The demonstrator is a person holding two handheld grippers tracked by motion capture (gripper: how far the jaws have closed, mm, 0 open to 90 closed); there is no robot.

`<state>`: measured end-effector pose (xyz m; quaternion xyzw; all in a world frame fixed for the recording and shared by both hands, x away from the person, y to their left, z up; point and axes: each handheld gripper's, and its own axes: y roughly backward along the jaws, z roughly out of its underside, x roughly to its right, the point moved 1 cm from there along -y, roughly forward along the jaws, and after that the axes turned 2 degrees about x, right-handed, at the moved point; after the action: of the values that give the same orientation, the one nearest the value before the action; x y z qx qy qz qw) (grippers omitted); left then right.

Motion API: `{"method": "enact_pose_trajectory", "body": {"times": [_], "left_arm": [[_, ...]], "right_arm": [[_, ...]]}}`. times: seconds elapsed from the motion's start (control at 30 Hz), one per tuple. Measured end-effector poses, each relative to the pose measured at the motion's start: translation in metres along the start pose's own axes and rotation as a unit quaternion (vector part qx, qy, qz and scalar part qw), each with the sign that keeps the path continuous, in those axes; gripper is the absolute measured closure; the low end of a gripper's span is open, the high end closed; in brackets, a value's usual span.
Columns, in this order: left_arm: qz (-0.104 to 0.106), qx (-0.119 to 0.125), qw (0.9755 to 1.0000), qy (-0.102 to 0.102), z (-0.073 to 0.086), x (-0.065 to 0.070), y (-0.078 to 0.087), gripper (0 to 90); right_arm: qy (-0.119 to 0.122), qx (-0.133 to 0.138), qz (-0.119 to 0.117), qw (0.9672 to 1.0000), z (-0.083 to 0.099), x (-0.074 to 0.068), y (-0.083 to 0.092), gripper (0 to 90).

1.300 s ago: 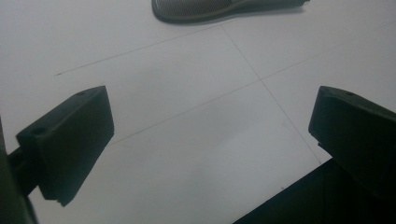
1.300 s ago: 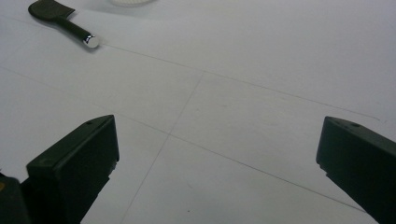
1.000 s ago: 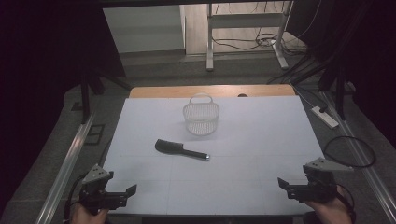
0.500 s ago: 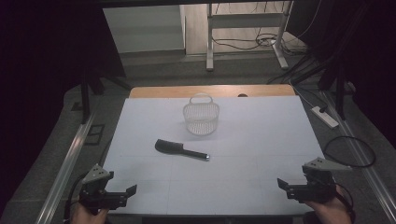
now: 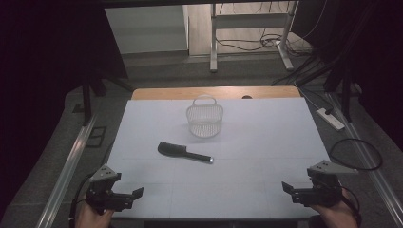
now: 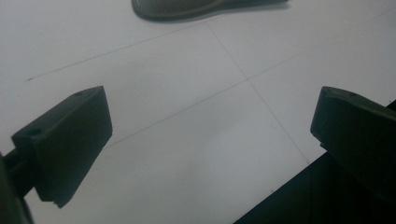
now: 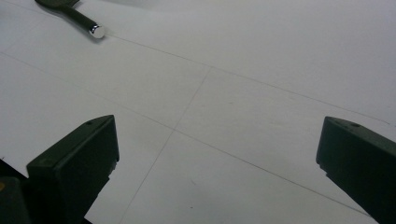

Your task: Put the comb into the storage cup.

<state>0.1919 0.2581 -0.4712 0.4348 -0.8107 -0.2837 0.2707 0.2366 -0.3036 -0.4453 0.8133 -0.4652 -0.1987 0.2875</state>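
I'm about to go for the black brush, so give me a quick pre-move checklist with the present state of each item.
1. Left gripper open: ok, jaws wide apart, nothing between.
2. Right gripper open: ok, jaws apart and empty.
3. Brush free to grab: ok, lies flat on the table, touching nothing.
4. Brush apart from the basket: ok, a bare gap separates them.
5. Basket upright and empty: upright ok; contents cannot tell.
6. Handle end reachable: ok, its shiny tip points toward the right gripper.
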Motion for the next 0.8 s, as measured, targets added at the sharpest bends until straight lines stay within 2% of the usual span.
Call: {"method": "enact_pose_trajectory", "body": {"times": [0.17, 0.5, 0.77, 0.8], "left_arm": [[0.003, -0.006, 1.0, -0.004, -0.002, 0.0, -0.002, 0.0], [0.039, -0.007, 0.9991, -0.015, -0.016, -0.002, -0.016, 0.0], [0.039, -0.009, 0.9987, -0.032, -0.026, -0.001, -0.026, 0.0], [0.034, -0.013, 0.9984, -0.043, -0.028, 0.0, -0.029, 0.0]], "right_arm": [[0.003, -0.002, 0.0, 1.0, 0.0, 0.0, 0.0, 0.0], [0.008, -0.006, -0.001, 1.0, 0.0, -0.001, -0.001, 0.0], [0.008, -0.006, -0.001, 1.0, 0.0, -0.002, -0.001, 0.0], [0.009, -0.006, -0.001, 0.9999, 0.0, -0.001, -0.001, 0.0]]}}
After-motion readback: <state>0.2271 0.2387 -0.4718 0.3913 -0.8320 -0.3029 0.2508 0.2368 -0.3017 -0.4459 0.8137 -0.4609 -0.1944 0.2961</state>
